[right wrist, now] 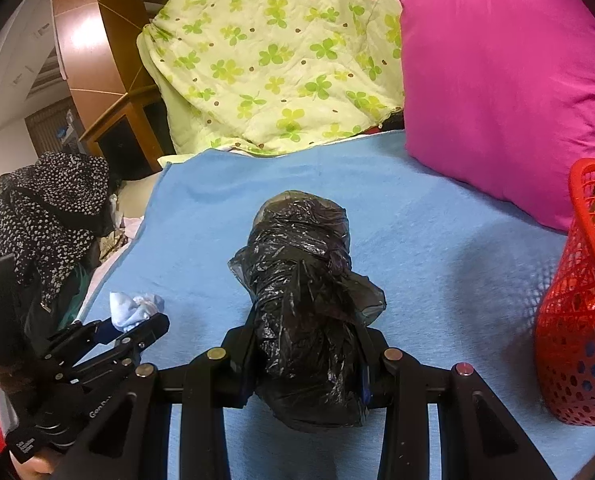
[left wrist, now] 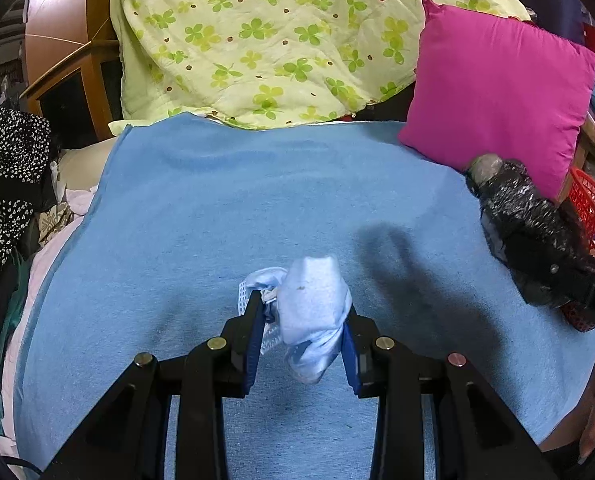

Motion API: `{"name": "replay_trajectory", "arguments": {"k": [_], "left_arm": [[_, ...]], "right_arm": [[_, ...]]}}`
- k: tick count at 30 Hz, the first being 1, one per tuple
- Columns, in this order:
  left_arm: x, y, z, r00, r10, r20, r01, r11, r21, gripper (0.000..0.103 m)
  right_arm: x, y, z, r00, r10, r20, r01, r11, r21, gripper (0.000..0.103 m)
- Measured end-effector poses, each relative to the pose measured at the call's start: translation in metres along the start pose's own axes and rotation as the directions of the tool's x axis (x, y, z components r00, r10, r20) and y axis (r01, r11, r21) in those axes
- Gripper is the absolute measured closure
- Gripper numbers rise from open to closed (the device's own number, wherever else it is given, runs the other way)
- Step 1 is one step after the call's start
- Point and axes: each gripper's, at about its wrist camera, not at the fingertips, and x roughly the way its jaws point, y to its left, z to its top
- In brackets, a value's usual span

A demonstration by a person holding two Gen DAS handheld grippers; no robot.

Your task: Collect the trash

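Observation:
My left gripper (left wrist: 303,308) is shut on a crumpled pale-blue face mask (left wrist: 311,300), held just above the blue blanket (left wrist: 217,200). From the right wrist view the same mask (right wrist: 131,310) shows at lower left in the left gripper (right wrist: 131,326). My right gripper (right wrist: 307,336) is shut on a crumpled black plastic bag (right wrist: 301,280) wrapped round something bottle-shaped, its far end sticking out over the blanket (right wrist: 437,248). That bag (left wrist: 525,216) and the right gripper's black body appear at the right edge of the left wrist view.
A red mesh basket (right wrist: 581,300) stands at the right, also glimpsed as the basket (left wrist: 593,216) behind the bag. A magenta pillow (right wrist: 497,80) and a clover-print quilt (right wrist: 277,52) lie at the back. Dark dotted clothing (right wrist: 49,208) is piled at the left.

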Motion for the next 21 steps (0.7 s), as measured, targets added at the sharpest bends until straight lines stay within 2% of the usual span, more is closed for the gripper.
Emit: {"name": "replay_trajectory", "arguments": {"k": [21], "left_arm": [[-0.014,-0.019,-0.002,0.999,0.005,0.051,-0.008,0.998,0.063,0.066]], "right_arm": [[-0.035,-0.001,-0.003,0.998,-0.027,0.059,0.027,1.000,0.005,0.063]]}}
